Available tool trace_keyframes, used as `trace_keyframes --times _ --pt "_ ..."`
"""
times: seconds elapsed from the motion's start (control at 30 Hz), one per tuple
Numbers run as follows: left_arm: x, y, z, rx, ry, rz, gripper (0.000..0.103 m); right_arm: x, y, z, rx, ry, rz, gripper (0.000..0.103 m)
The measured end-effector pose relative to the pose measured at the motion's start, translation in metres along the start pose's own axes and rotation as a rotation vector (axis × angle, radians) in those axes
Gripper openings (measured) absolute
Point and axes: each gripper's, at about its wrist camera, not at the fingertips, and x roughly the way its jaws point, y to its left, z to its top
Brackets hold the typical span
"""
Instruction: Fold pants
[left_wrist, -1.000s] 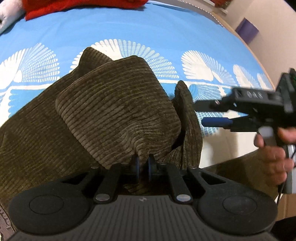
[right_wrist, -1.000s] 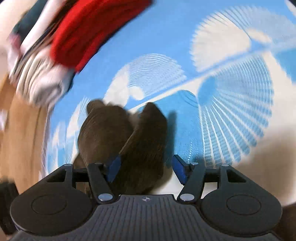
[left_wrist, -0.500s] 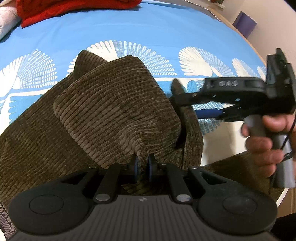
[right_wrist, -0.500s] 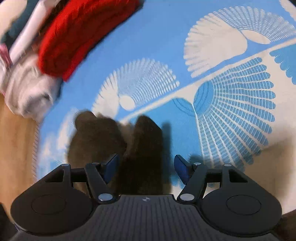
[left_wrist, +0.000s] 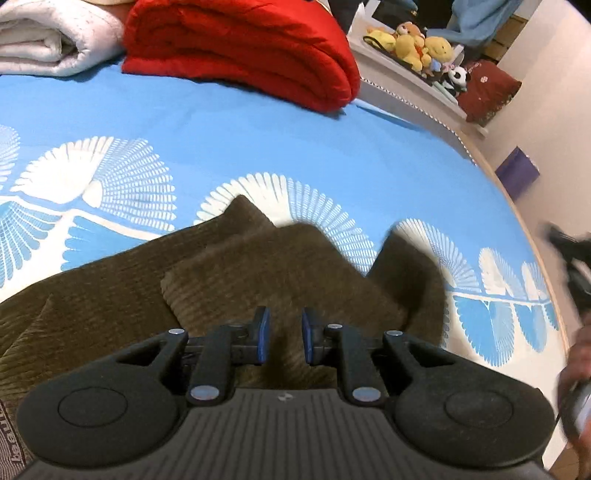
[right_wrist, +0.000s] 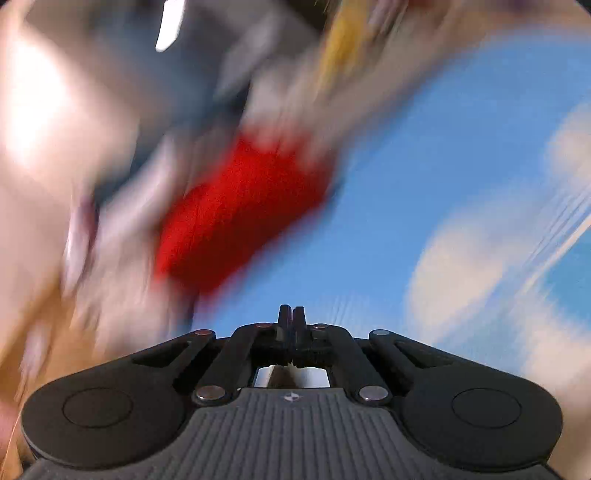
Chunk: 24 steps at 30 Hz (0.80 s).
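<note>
The brown corduroy pants (left_wrist: 236, 280) lie folded over on the blue and white patterned bed sheet (left_wrist: 258, 140) in the left wrist view. My left gripper (left_wrist: 283, 339) is open just above the near edge of the pants, holding nothing. My right gripper (right_wrist: 291, 321) is shut with nothing visible between its fingers; its view is heavily blurred and shows no pants. The right gripper also shows as a dark blur at the right edge of the left wrist view (left_wrist: 569, 254), apart from the pants.
A folded red blanket (left_wrist: 243, 48) and a white quilt (left_wrist: 55, 37) lie at the far side of the bed. Stuffed toys (left_wrist: 417, 48) sit on a shelf beyond. The bed's wooden edge (left_wrist: 532, 236) curves along the right.
My left gripper has let go of the pants fold and opened. My right gripper has shut and swung fast away from the pants to the right.
</note>
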Motion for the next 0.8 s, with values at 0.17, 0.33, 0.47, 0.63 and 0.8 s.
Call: trace_keyframes --times 0.17,0.33,0.47,0.63,0.8 --pt "0.016 -0.012 -0.013 0.084 0.071 0.055 0.029 -0.02 -0.076 0.028 0.075 -0.062 -0.428 0.0" --pt "0.029 -0.007 -0.022 0.064 0.117 0.073 0.03 0.04 -0.096 -0.014 0.132 0.37 -0.231 0.013" --pt "0.031 -0.02 -0.028 0.14 0.165 0.045 0.049 0.068 -0.074 -0.042 0.088 0.529 -0.12 0.063" --pt "0.036 -0.023 -0.034 0.202 0.22 0.026 0.049 0.088 -0.065 -0.069 0.072 0.611 -0.15 0.063" --pt "0.035 -0.03 -0.041 0.301 0.257 -0.023 0.049 0.099 -0.059 -0.086 0.027 0.668 -0.151 0.03"
